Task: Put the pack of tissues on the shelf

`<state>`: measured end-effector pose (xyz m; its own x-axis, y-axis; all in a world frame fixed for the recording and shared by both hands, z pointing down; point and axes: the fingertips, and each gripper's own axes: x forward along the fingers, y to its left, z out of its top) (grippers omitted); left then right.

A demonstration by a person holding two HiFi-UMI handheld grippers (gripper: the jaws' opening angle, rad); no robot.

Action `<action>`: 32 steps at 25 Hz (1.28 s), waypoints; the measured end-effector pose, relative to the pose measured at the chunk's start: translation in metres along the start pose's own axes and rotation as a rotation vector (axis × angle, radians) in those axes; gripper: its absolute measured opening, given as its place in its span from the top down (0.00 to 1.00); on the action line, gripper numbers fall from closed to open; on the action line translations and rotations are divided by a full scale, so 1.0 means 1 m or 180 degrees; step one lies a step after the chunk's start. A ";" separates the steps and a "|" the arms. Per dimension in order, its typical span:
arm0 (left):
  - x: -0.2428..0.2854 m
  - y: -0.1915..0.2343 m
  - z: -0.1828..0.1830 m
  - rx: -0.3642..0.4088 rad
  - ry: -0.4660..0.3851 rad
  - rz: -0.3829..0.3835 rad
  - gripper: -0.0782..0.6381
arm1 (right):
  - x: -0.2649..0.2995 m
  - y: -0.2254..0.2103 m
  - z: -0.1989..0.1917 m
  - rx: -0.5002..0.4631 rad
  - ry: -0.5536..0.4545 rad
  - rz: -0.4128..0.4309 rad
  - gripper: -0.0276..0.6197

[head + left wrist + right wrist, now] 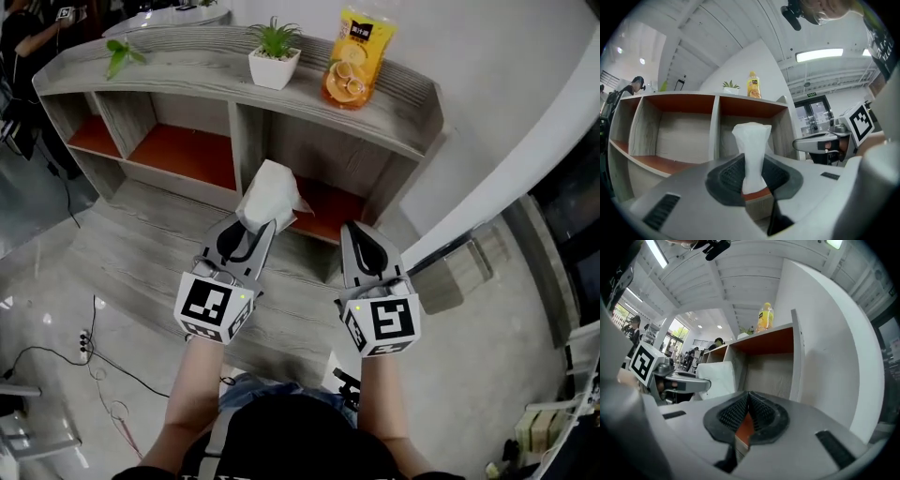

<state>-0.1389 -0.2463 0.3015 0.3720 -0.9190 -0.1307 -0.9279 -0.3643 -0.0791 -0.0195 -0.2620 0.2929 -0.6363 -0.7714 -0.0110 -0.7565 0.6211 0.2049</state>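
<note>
A white pack of tissues (270, 195) stands upright between the jaws of my left gripper (257, 231), which is shut on its lower end. In the left gripper view the pack (752, 145) rises from the pads (726, 176) in front of the shelf's upright divider (715, 126). The grey wooden shelf (187, 70) has orange-floored compartments; the pack hangs before the right one (328, 208). My right gripper (364, 242) hovers beside it, shut and empty, with its pads (759, 411) together. The pack (717, 377) also shows at left in the right gripper view.
On the shelf top stand a small potted plant (274, 54) and an orange juice bottle (357, 54). A white curved wall (525, 141) closes the right side. Cables (92, 349) lie on the floor at left. A person (28, 33) stands at the far left.
</note>
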 end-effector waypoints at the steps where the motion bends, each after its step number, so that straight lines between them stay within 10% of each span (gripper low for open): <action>1: 0.000 0.001 0.001 -0.0014 -0.0018 -0.0023 0.76 | -0.004 0.000 0.000 -0.0015 0.0012 -0.0045 0.93; 13: 0.005 -0.013 -0.002 -0.0308 -0.0040 -0.0536 0.76 | -0.038 0.008 -0.002 -0.0074 0.0145 -0.0538 0.93; 20: 0.011 -0.020 -0.016 -0.1245 -0.0037 -0.0676 0.75 | -0.054 -0.001 -0.007 0.0008 0.0173 -0.0730 0.93; 24: 0.018 -0.021 -0.028 -0.1313 0.0155 -0.0629 0.75 | -0.053 -0.005 -0.013 0.0082 0.0169 -0.0752 0.93; 32: 0.026 -0.023 -0.053 -0.3301 0.0055 -0.0645 0.75 | -0.048 -0.010 -0.017 0.0128 0.0169 -0.0721 0.93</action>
<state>-0.1096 -0.2698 0.3522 0.5295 -0.8256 -0.1949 -0.4187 -0.4542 0.7864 0.0208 -0.2339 0.3081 -0.4414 -0.8973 -0.0005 -0.8852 0.4354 0.1640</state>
